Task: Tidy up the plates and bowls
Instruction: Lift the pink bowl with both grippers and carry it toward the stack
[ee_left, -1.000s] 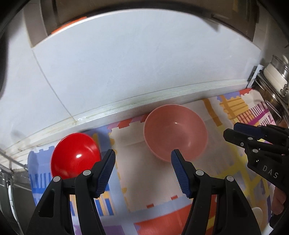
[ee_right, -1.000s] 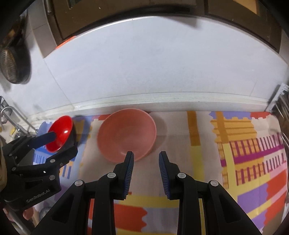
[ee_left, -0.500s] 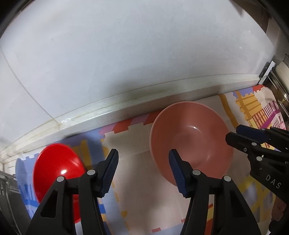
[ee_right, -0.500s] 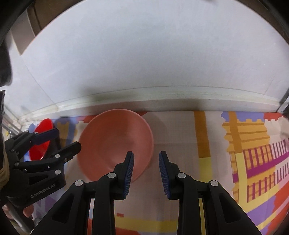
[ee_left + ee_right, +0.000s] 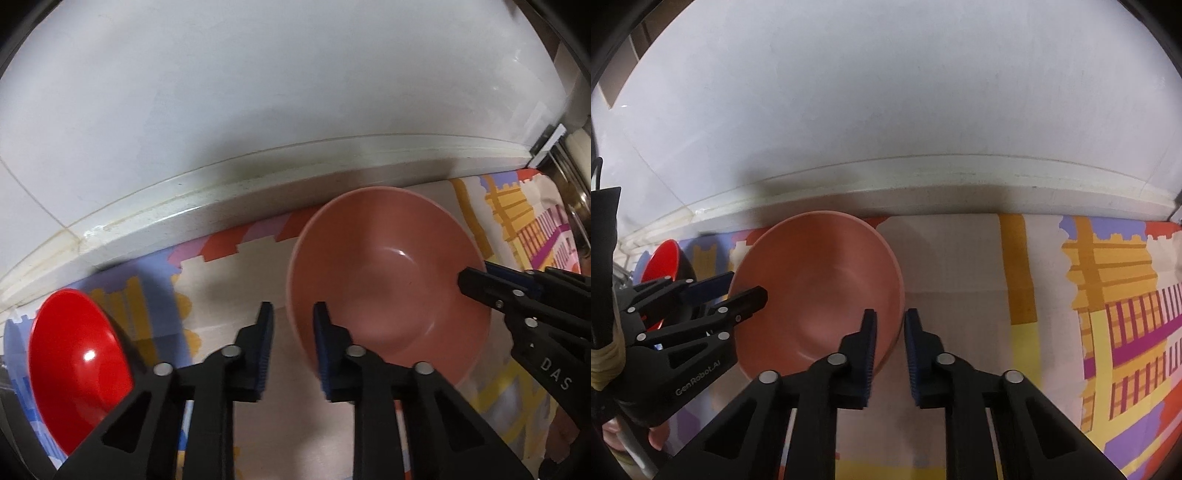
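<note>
The pink bowl [image 5: 388, 280] sits near the surface's back edge. The left gripper [image 5: 291, 347] and right gripper [image 5: 889, 350] have just been closing and now pinch opposite rims, likely to lift it level. The red bowl [image 5: 74, 365] waits toward the left edge.

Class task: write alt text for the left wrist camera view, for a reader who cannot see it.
The left gripper has just closed on the near rim of a pink bowl, while the right gripper clamps the rim on the opposite side. The bowl sits on a colourful patterned mat by a white wall, with a red bowl to its left.
</note>
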The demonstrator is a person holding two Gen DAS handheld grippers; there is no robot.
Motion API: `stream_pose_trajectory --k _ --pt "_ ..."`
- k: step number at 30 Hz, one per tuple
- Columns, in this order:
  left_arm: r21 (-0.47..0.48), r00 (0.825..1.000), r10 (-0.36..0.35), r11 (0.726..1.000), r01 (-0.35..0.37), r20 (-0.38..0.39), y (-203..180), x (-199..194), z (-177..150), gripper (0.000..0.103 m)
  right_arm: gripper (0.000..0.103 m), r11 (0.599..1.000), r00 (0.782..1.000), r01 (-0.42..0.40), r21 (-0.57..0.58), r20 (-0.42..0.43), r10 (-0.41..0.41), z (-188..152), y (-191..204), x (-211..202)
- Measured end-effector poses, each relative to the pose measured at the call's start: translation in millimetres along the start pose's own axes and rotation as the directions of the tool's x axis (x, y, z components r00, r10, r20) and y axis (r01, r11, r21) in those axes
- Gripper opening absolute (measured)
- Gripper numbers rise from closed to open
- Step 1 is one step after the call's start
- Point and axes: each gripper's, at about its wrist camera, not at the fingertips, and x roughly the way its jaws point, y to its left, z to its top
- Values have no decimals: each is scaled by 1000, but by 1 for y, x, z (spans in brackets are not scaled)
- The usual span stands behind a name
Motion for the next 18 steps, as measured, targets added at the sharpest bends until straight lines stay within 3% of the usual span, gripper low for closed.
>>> stream_pose_trajectory --k 2,8,18 --pt "9 1000 3 1000 -3 1 -3 1 0 14 12 1000 1000 -1 7 2 1 0 -1 0" --pt "2 1000 17 1000 -17 13 -7 -5 -2 13 12 1000 1000 -8 21 2 7 -1 -2 -3" --pt "4 997 0 1000 0 78 -15 -50 -17 13 12 1000 999 -5 21 38 4 -9 0 -35"
